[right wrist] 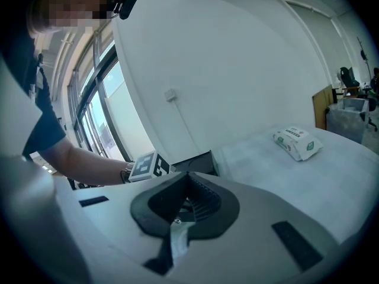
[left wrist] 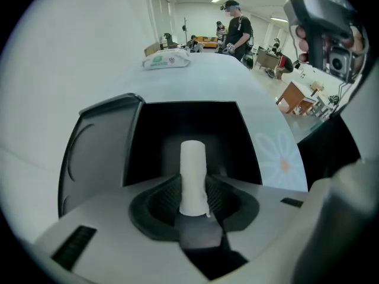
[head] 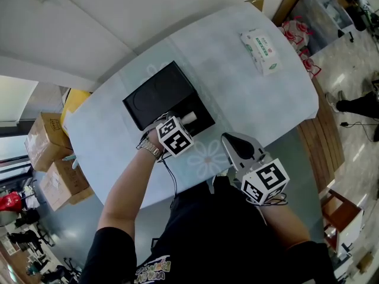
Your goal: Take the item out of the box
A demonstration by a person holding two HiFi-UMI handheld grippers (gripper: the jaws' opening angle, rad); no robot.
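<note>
The left gripper (left wrist: 193,195) pinches a white cylinder (left wrist: 192,167) between its ribbed pads, the cylinder jutting out past the tips; just beyond it lies the open black box (left wrist: 98,152) on the pale table (left wrist: 237,81); far beyond sits a wipes packet (left wrist: 166,60); off to its side, the right gripper (right wrist: 187,205) has its jaws pressed together, empty.

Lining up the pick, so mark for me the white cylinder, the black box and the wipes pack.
white cylinder (left wrist: 192,173), left gripper view, mid shaft.
black box (head: 155,96), head view, opened lid.
wipes pack (head: 260,51), head view, top face.
</note>
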